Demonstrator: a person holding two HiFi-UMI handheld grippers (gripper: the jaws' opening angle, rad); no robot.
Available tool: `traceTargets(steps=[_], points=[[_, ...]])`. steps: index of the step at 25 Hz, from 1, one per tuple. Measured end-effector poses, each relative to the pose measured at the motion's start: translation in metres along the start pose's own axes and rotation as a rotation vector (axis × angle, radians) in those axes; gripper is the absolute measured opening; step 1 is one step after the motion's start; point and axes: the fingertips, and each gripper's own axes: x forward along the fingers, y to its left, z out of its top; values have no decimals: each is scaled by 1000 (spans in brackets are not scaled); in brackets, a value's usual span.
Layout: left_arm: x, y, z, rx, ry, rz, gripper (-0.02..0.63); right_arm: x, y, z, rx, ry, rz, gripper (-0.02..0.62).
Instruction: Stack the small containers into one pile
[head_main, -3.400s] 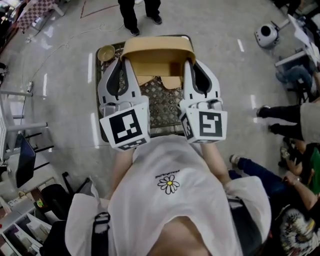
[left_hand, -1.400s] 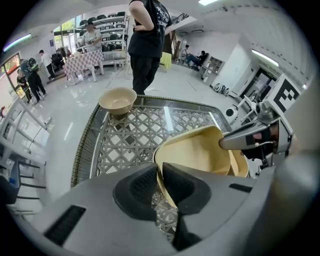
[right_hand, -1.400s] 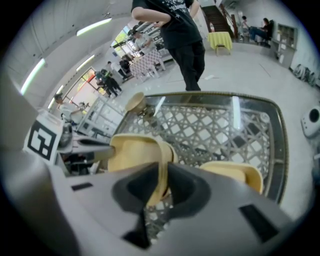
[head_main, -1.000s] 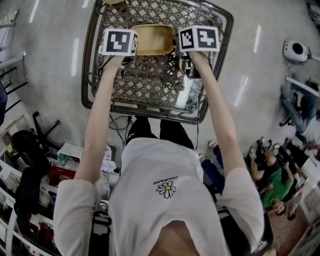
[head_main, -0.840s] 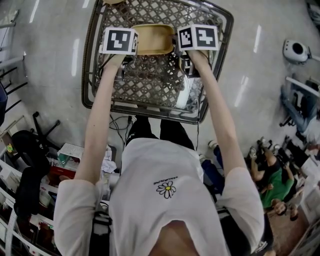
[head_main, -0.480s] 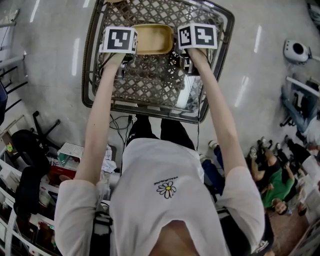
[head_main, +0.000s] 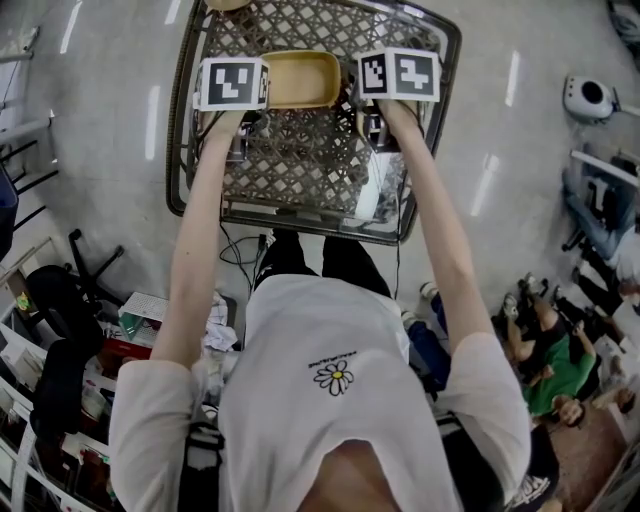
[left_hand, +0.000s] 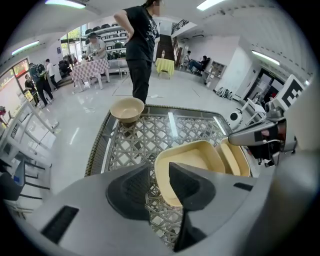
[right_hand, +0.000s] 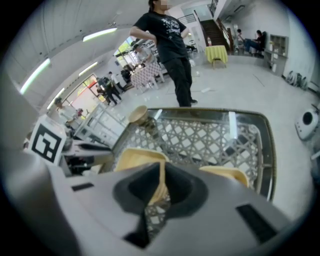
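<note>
container (left_hand: 192, 154): toward your worktop's (left_hand: 150, 135) far edge | right hand-held gripper (right_hand: 161, 182): just clamped onto its thin wall | left hand-held gripper (left_hand: 159, 175): just opened, rim between jaws, untouched | handling: likely light, stiff, slick; pinch opposite side walls, lift level

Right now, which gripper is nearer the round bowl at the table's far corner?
Left. The left gripper, jaws just opened around the tan container's rim, is on the bowl's side of the table. The right gripper, just closed on that container's other rim, sits farther across.
</note>
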Motion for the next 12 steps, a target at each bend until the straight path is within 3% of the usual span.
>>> traceTargets(steps=[5, 8, 12], points=[[-52, -20, 46, 16, -200, -34, 97, -65, 23, 39, -85, -238, -34, 48], [-114, -42, 79, 38, -406, -66, 43, -131, 52, 62, -151, -467, -43, 48], [-218, -80, 105, 106, -727, -111, 34, -235, 96, 70, -199, -801, -65, 48]])
